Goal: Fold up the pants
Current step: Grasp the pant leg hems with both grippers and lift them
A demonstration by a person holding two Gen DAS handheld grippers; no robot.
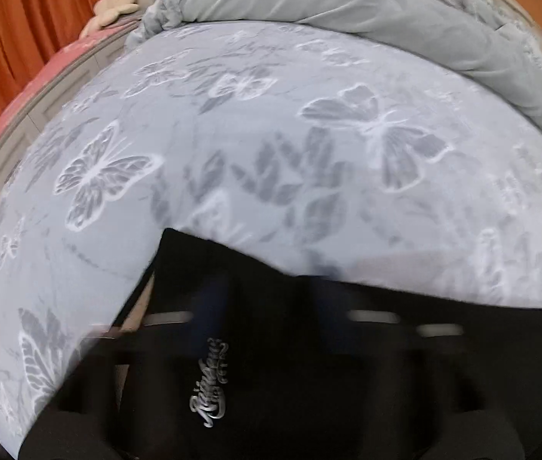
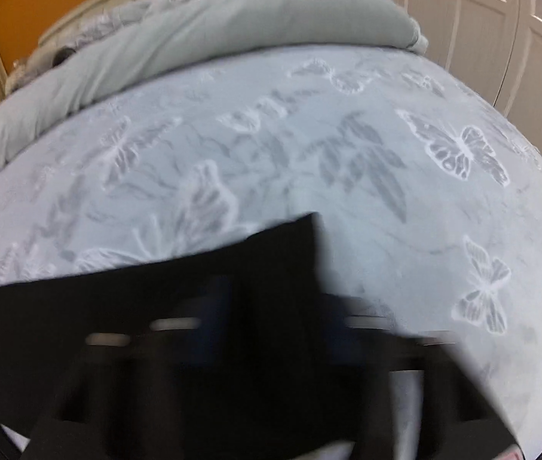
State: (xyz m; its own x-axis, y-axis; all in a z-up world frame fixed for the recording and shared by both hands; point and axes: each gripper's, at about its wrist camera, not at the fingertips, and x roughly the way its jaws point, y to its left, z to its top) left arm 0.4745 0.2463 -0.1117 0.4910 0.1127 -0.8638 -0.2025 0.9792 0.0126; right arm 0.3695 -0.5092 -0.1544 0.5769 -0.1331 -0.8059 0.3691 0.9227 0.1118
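Left tool (image 1: 267,295), right tool (image 2: 271,299) — black pants (image 1: 271,364) draped over both.

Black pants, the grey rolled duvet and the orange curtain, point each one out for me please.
black pants (image 1: 271,345), left wrist view, cloth beside the silver logo.
grey rolled duvet (image 2: 232,30), right wrist view, middle of the roll.
orange curtain (image 1: 22,38), left wrist view, its folds at upper left.

Pants (image 1: 271,345) on bed (image 1: 232,134), duvet (image 1: 347,4) behind.
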